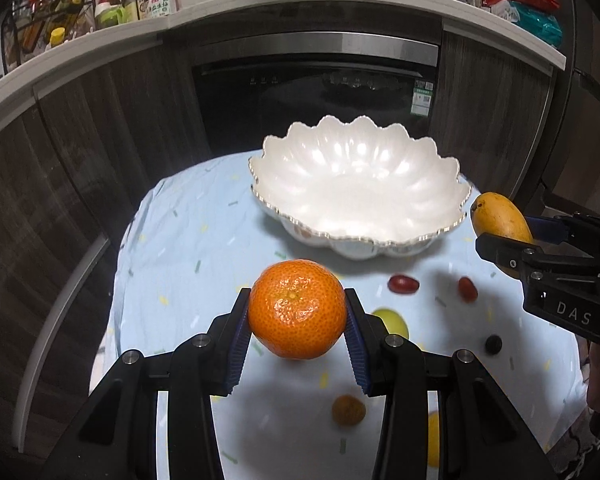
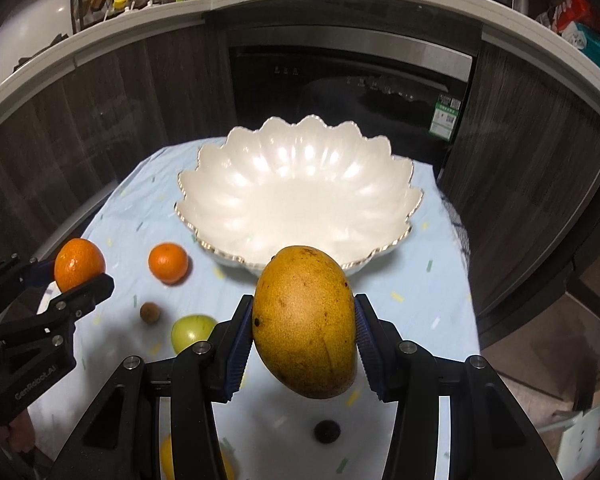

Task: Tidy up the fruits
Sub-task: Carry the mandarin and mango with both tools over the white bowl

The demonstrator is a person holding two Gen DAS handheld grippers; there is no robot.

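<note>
My left gripper (image 1: 297, 312) is shut on an orange (image 1: 296, 300), held above the blue cloth in front of the white scalloped bowl (image 1: 360, 188). My right gripper (image 2: 305, 332) is shut on a yellow mango (image 2: 308, 312), also lifted, just before the bowl (image 2: 300, 200), which has nothing in it. The left wrist view shows the mango (image 1: 498, 218) in the right gripper (image 1: 512, 236) at the bowl's right side. The right wrist view shows the orange (image 2: 79, 264) in the left gripper (image 2: 78, 276) at far left.
On the cloth-covered table (image 1: 180, 260) lie two red grapes (image 1: 403, 283), a green apple (image 2: 190, 330), a second orange (image 2: 168, 263), a small brown fruit (image 2: 151, 312), a dark round fruit (image 2: 327, 431) and a yellow fruit (image 2: 168, 456). Dark cabinets and an oven (image 1: 320, 92) stand behind.
</note>
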